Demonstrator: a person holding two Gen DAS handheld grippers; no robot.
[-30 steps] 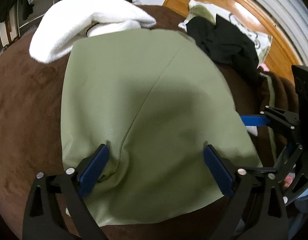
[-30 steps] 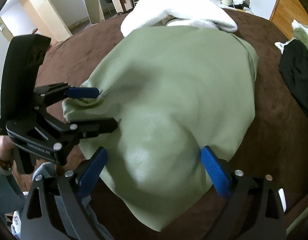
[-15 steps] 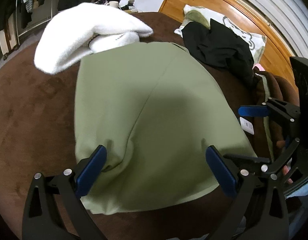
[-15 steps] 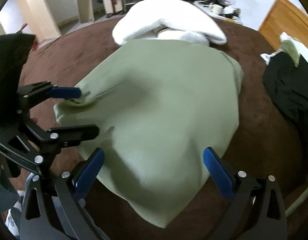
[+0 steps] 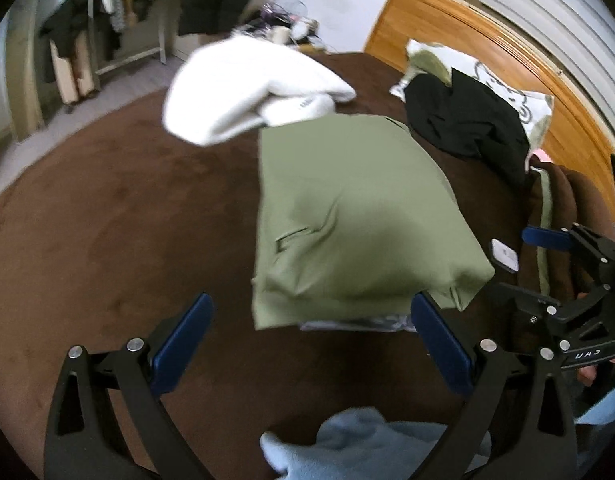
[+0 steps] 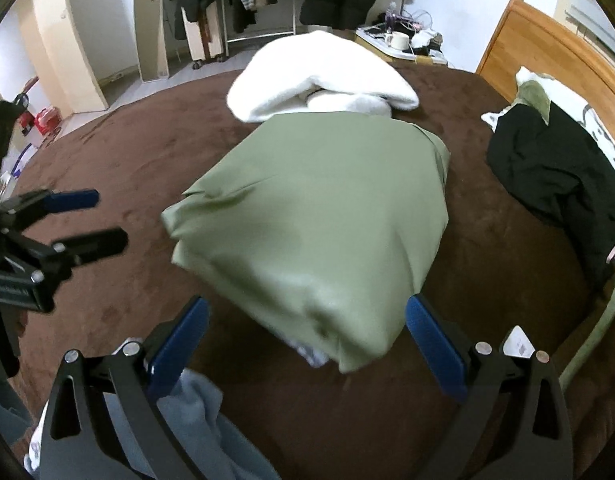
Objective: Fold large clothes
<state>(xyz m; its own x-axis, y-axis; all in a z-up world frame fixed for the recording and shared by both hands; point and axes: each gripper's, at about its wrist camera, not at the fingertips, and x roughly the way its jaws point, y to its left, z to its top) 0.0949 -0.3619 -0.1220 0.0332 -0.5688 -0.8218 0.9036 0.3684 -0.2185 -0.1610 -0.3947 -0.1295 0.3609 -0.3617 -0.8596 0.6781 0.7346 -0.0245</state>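
Note:
A folded olive-green garment (image 5: 355,216) lies on the brown bedspread (image 5: 107,240); it also shows in the right wrist view (image 6: 319,224). A pale lining peeks out under its near edge. My left gripper (image 5: 311,340) is open and empty, held just short of the garment's near edge. My right gripper (image 6: 307,340) is open and empty, with the garment's near corner between its fingers but not touched. Each gripper shows in the other's view, the right one (image 5: 547,264) and the left one (image 6: 83,220).
A white fleece garment (image 6: 323,80) lies beyond the green one. A black garment (image 6: 547,176) and a pillow (image 5: 503,84) lie by the wooden headboard (image 5: 507,64). A light-blue cloth (image 5: 367,444) is at the near edge. A clothes rack and cluttered side table stand behind.
Both grippers have pulled back and up from the green garment, which now lies folded and compact on the bed. More of the room shows.

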